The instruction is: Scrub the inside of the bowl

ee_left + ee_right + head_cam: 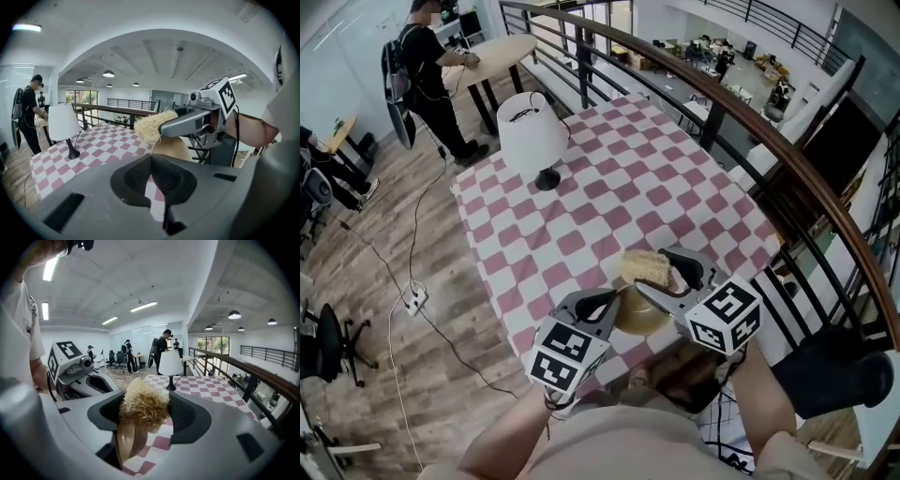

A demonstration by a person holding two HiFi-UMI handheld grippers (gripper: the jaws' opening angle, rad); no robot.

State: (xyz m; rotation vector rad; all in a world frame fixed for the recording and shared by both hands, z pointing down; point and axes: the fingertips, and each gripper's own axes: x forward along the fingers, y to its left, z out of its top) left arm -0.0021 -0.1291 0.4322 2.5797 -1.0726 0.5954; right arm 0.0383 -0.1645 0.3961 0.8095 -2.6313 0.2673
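At the table's [609,187] 6 o'clock edge, the bowl [642,314] is held tilted by its rim in the left gripper's [621,296] closed fingers, so that its inside is exposed; the scrubber [639,264] is clamped in the right gripper's [656,274] fingers at the bowl's 12 o'clock, ready for scrubbing.

A lamp [532,131] stands on the pink-checked tablecloth [609,197] beside a railing [722,103]; a person [427,70] stands beyond.

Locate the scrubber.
Head view, low centre: the fibrous scrubber is clamped in the right gripper, right beside the wooden bowl that the left gripper holds.
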